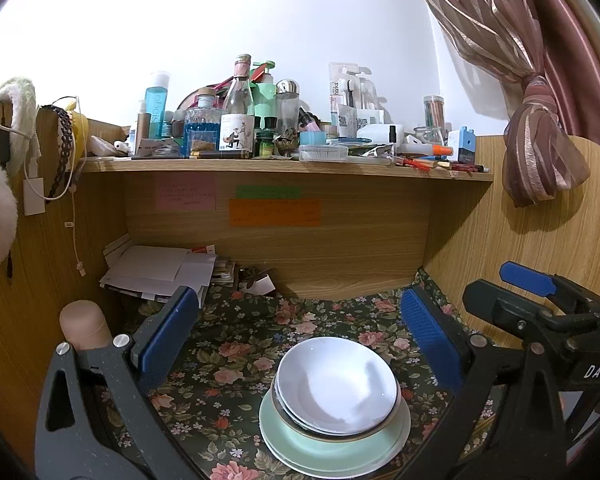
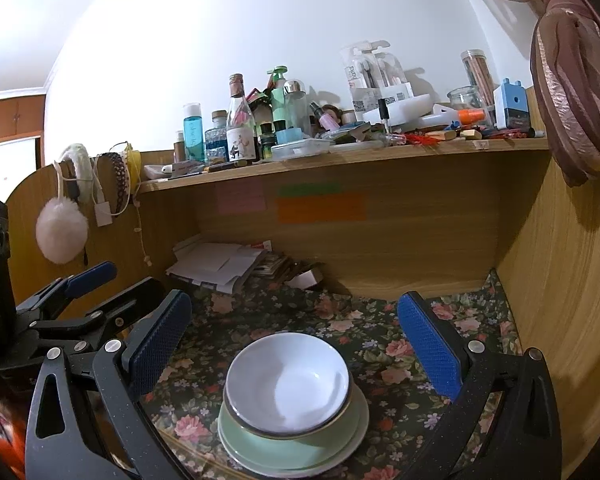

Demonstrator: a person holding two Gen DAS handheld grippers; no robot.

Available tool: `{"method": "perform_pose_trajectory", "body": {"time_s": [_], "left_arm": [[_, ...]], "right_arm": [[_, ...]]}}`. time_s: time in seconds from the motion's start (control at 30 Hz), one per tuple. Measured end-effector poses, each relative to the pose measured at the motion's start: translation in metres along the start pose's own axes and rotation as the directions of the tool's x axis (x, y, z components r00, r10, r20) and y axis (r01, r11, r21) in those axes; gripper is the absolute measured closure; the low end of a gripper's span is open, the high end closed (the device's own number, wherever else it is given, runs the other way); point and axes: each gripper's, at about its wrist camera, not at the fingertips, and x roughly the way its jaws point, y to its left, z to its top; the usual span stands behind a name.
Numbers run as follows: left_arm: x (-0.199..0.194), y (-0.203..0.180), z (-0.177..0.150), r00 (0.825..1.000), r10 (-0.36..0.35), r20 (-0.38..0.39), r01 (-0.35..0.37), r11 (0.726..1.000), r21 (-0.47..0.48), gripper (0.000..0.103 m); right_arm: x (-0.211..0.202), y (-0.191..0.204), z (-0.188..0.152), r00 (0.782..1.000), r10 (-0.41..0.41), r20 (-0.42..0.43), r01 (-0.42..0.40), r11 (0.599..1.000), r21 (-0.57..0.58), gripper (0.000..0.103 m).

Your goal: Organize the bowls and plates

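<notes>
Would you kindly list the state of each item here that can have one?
Left gripper: open, empty.
Right gripper: open, empty.
White bowls: nested, upright, empty.
Green plates: stacked under the bowls.
Curtain: tied back.
Wine bottle: upright, capped.
Papers: piled loosely.
</notes>
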Motion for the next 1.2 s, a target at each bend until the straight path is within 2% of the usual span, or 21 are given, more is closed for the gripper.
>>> {"method": "perform_pose_trajectory", "body": {"time_s": [0.8, 1.2], "left_arm": [[0.008, -0.004, -0.001, 1.000, -0.007, -0.017, 0.007, 1.000, -0.009, 0.000], [0.014, -0.006, -0.001, 0.999, -0.019, -0.026, 0.019, 1.000, -0.016, 0.000]], "right_arm": [[0.004, -0.003, 0.000, 1.000, -0.004, -0.009, 0.005, 1.000, 0.018, 0.000], [0.006, -0.006, 0.000, 1.000, -0.031, 0.000, 0.031, 1.000, 0.003, 0.000]]}}
